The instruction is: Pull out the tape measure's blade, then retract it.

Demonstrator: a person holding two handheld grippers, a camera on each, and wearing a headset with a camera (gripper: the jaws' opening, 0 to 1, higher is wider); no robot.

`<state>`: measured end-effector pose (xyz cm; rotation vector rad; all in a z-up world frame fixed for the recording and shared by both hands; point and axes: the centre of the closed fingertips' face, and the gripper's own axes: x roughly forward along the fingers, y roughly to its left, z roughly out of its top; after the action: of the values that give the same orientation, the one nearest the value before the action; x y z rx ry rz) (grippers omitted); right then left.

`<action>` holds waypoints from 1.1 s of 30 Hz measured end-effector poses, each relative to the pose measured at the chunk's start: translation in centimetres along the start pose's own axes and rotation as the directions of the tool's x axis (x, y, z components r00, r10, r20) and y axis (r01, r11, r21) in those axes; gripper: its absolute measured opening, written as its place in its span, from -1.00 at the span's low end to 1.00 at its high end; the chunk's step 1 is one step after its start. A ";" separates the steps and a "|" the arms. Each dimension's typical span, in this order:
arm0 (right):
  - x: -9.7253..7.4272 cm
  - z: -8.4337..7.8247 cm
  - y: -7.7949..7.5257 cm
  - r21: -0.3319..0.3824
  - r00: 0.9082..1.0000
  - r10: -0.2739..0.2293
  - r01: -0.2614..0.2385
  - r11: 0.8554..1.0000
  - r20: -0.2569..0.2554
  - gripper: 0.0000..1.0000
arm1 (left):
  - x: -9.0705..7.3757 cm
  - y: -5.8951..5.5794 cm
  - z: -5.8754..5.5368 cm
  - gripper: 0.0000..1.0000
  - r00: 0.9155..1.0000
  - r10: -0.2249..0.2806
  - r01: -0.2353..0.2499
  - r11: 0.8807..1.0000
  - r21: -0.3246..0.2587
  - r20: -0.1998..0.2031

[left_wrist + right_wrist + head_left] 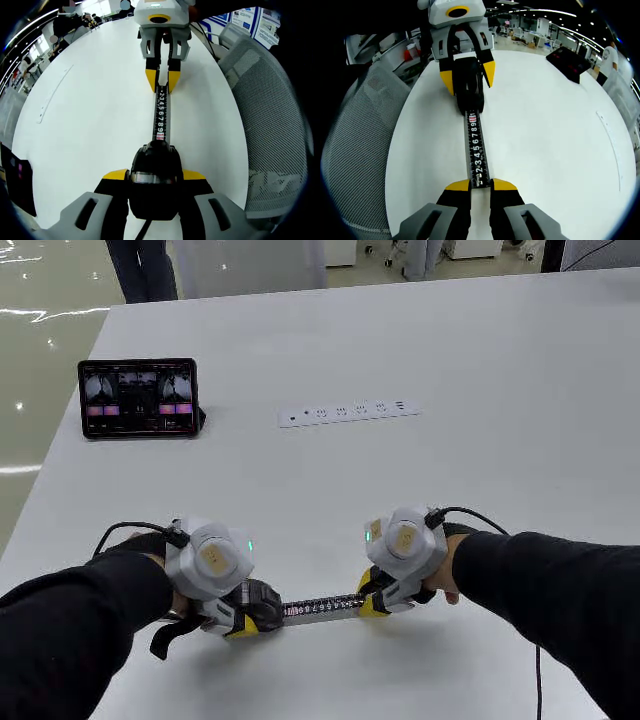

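one tape (322, 609), left gripper (250, 614) to right gripper (372, 603), by table (450, 360) edge

Open table (480, 370) around blade (322, 608); tablet (139, 398) far off.

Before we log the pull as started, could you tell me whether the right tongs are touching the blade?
Touching. The right gripper view shows the right tongs pinched on the end of the blade, with no gap.
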<state>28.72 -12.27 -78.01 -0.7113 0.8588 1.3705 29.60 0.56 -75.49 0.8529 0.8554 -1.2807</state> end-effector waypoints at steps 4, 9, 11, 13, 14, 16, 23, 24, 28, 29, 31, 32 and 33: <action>-0.2 -0.3 0.0 0.005 1.000 -0.001 0.001 1.000 -0.001 -0.81 | 0.0 0.0 0.0 -0.33 1.000 -0.001 0.001 1.000 -0.001 0.000; -0.3 -0.4 0.0 0.008 1.000 -0.004 0.004 1.000 0.000 -0.81 | 0.0 0.0 0.0 -0.33 1.000 -0.001 0.001 1.000 0.001 0.003; -0.4 -0.5 0.0 0.012 1.000 -0.004 0.004 1.000 0.003 -0.81 | 0.0 0.0 0.0 -0.33 1.000 -0.002 0.002 1.000 0.000 0.004; -0.5 -0.7 0.0 0.018 1.000 -0.004 0.004 1.000 0.004 -0.81 | 0.0 0.0 0.0 -0.33 1.000 -0.003 0.003 1.000 0.000 0.004; -0.6 -0.7 0.0 0.018 1.000 -0.004 0.004 1.000 0.005 -0.81 | 0.0 0.0 0.0 -0.33 1.000 -0.003 0.003 1.000 -0.001 0.005; -0.7 -0.9 0.0 0.020 1.000 -0.004 0.004 1.000 0.003 -0.81 | 0.0 0.0 0.0 -0.33 1.000 -0.002 0.002 1.000 -0.001 0.007; -0.9 -1.3 -0.1 0.017 1.000 -0.004 0.004 1.000 -0.005 -0.81 | 0.0 0.0 0.0 -0.33 1.000 0.002 -0.002 1.000 -0.003 0.011; -0.9 -1.4 -0.1 0.016 1.000 -0.003 0.003 1.000 -0.006 -0.81 | 0.0 0.0 0.0 -0.33 1.000 0.003 -0.003 1.000 -0.003 0.011; -1.1 -1.8 -0.1 0.021 1.000 -0.005 0.005 1.000 -0.010 -0.81 | 0.0 0.0 0.0 -0.33 1.000 0.004 -0.004 1.000 -0.004 0.012; -1.1 -1.8 -0.2 0.020 1.000 -0.005 0.006 1.000 -0.009 -0.81 | 0.0 0.0 0.0 -0.33 1.000 0.005 -0.005 1.000 -0.002 0.012; -1.2 -2.0 -0.1 0.019 1.000 -0.007 0.007 1.000 -0.011 -0.81 | 0.0 0.0 0.0 -0.33 1.000 0.005 -0.005 1.000 -0.001 0.013; -1.3 -2.1 -0.1 0.016 1.000 -0.008 0.008 1.000 -0.013 -0.81 | 0.0 0.0 0.0 -0.33 1.000 0.004 -0.004 1.000 -0.001 0.013; -1.3 -2.2 -0.1 0.018 1.000 -0.008 0.009 1.000 -0.015 -0.81 | 0.0 0.0 0.0 -0.33 1.000 0.004 -0.004 1.000 -0.002 0.014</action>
<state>28.62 -14.81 -78.05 -0.7110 0.8778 1.3497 29.60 0.60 -75.47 0.8434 0.8434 -1.2806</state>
